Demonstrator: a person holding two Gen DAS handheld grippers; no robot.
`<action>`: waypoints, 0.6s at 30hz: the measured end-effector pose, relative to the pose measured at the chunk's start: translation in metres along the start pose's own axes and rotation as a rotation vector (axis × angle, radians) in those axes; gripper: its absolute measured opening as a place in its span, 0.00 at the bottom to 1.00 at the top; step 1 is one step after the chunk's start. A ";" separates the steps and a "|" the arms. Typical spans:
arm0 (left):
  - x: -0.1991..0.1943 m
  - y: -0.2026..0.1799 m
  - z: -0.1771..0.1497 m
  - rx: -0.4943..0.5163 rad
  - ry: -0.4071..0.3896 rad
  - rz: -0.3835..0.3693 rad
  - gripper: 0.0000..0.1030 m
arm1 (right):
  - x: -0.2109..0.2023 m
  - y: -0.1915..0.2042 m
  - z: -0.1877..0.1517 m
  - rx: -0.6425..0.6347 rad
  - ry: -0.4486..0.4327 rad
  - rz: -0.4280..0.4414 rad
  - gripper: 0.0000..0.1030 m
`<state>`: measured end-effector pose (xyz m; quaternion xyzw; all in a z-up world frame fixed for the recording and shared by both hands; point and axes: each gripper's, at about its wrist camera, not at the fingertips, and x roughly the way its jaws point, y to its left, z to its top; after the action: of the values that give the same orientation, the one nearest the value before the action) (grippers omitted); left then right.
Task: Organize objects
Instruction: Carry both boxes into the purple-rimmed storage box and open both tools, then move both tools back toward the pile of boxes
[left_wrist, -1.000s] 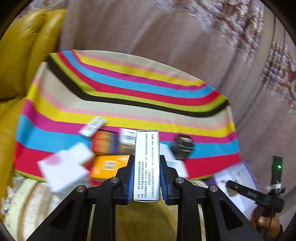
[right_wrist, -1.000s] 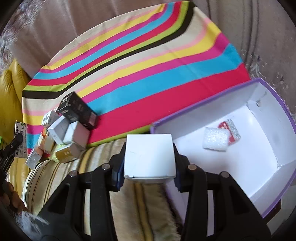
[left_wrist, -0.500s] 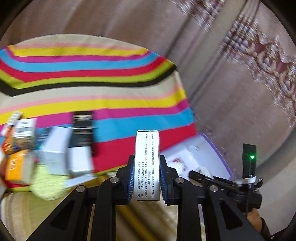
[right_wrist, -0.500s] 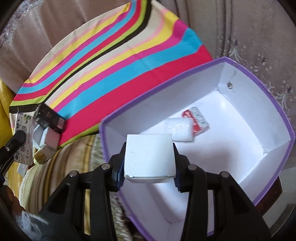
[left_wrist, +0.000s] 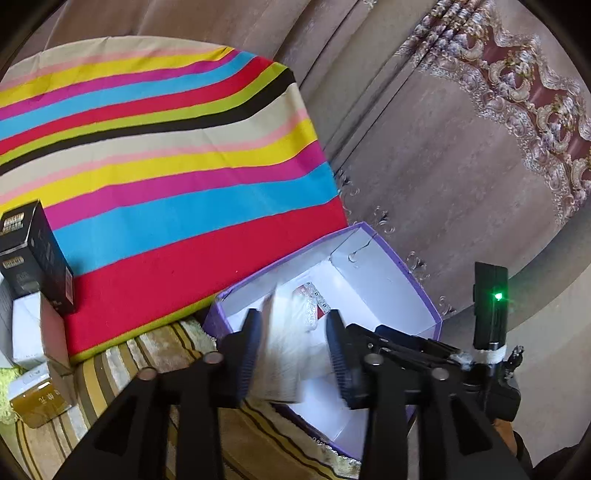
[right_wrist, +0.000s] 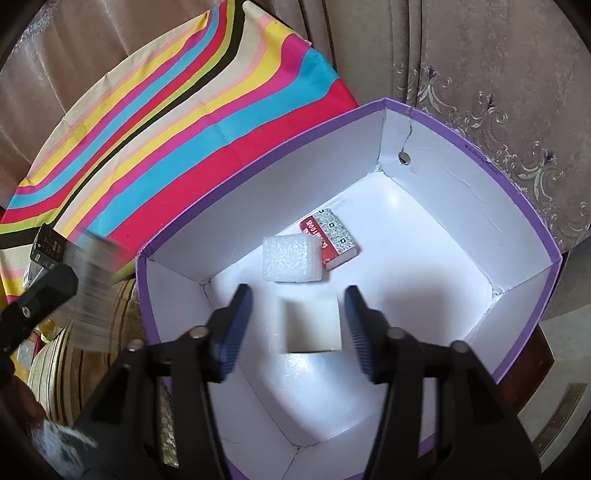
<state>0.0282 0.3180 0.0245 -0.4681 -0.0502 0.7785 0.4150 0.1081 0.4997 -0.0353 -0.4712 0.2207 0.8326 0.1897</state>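
Note:
A purple-rimmed white box (right_wrist: 480, 206) stands beside the striped cloth (right_wrist: 147, 129). My right gripper (right_wrist: 297, 295) hangs over it with jaws opening; a small white carton (right_wrist: 314, 325) sits loose between the fingers, touching neither pad. Beneath lie a white foam block (right_wrist: 290, 258) and a red packet (right_wrist: 330, 236). My left gripper (left_wrist: 293, 325) hovers at the purple box's (left_wrist: 280, 266) near edge, jaws opening. A blurred white printed carton (left_wrist: 284, 347) tilts between them, clear of the right pad.
On the striped cloth's (left_wrist: 166, 177) left end are a black carton (left_wrist: 33, 254), white cartons (left_wrist: 26, 332) and a gold one (left_wrist: 37, 398). A fringed striped rug (left_wrist: 155, 350) lies under the box corner. Patterned curtains (left_wrist: 480, 147) hang behind.
Both grippers swung from the pile over to the purple box. Each was shut on its carton; now both sets of jaws have parted and the cartons are slipping free.

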 end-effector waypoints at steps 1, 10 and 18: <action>0.000 0.001 0.000 -0.007 -0.003 -0.002 0.42 | 0.001 0.001 0.000 -0.003 0.000 0.000 0.64; -0.028 0.010 -0.004 -0.023 -0.072 0.021 0.42 | -0.005 0.025 -0.002 -0.037 -0.004 0.028 0.68; -0.059 0.033 -0.012 -0.054 -0.128 0.095 0.42 | -0.012 0.068 -0.003 -0.116 -0.010 0.102 0.69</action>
<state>0.0308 0.2521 0.0432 -0.4303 -0.0754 0.8240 0.3608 0.0799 0.4402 -0.0133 -0.4655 0.1949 0.8549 0.1202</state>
